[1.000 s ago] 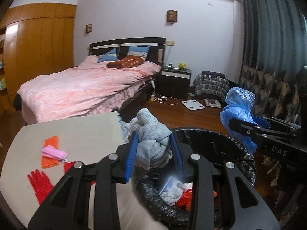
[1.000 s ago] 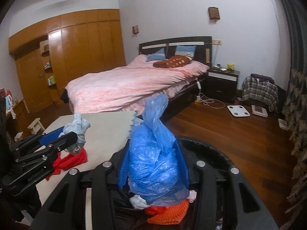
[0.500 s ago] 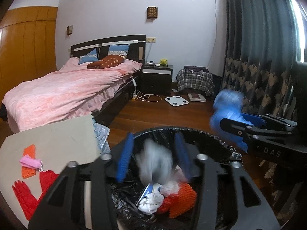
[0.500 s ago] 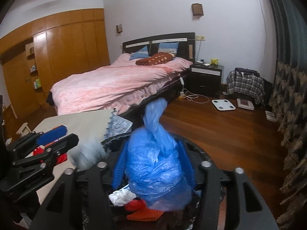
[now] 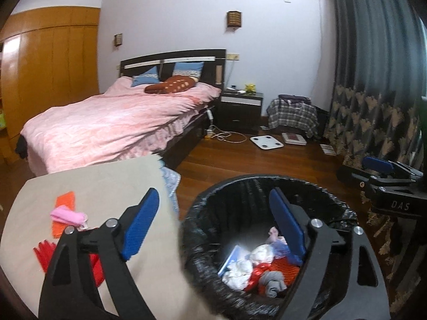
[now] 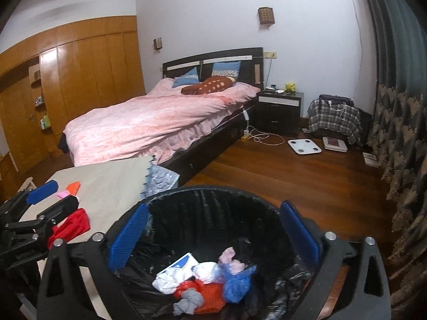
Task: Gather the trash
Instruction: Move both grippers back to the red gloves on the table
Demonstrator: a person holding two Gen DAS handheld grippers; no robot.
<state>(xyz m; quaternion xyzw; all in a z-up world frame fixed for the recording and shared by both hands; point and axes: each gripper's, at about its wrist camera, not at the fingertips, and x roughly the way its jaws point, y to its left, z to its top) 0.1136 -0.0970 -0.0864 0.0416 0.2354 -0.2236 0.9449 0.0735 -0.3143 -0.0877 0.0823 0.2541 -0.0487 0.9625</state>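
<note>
Both your left gripper and right gripper are spreading wider, nothing between the jaws. The dropped trash lies in the bin, bottom centre. Swing back carelessly and a finger may snag the liner and tip it.

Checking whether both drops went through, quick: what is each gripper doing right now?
Left gripper: jaws opening, nothing between them; grey cloth lies in the bin.
Right gripper: jaws opening, empty; blue bag lies in the bin.
</note>
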